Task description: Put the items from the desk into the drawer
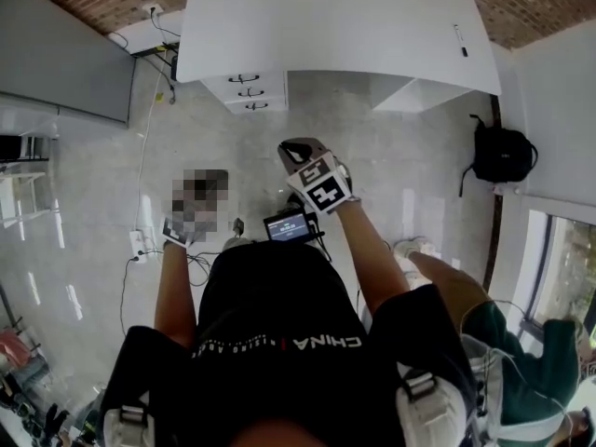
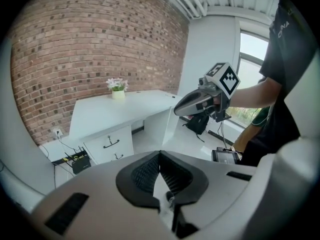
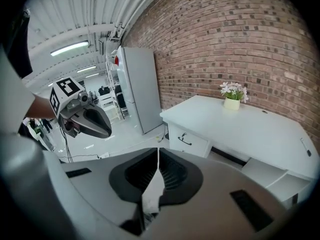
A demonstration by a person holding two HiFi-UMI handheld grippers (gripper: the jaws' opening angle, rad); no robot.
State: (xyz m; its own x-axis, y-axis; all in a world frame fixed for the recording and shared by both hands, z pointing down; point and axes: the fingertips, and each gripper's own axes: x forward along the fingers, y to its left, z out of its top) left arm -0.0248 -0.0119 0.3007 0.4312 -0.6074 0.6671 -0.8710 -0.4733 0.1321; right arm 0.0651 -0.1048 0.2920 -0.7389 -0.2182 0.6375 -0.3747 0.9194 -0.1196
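The person [image 1: 279, 333] is standing well back from the desk [image 1: 335, 26], holding both grippers up in front. The left gripper [image 2: 160, 156] is sitting with its jaws pressed together, nothing in them. The right gripper [image 3: 158, 156] is doing the same, pinched closed and empty. The drawers [image 1: 247, 91] are sitting closed under the desk's left end. A flower pot [image 3: 232, 103] is standing at the desk's back edge, and a thin pen-like thing [image 1: 460, 40] is lying near the desk's right end.
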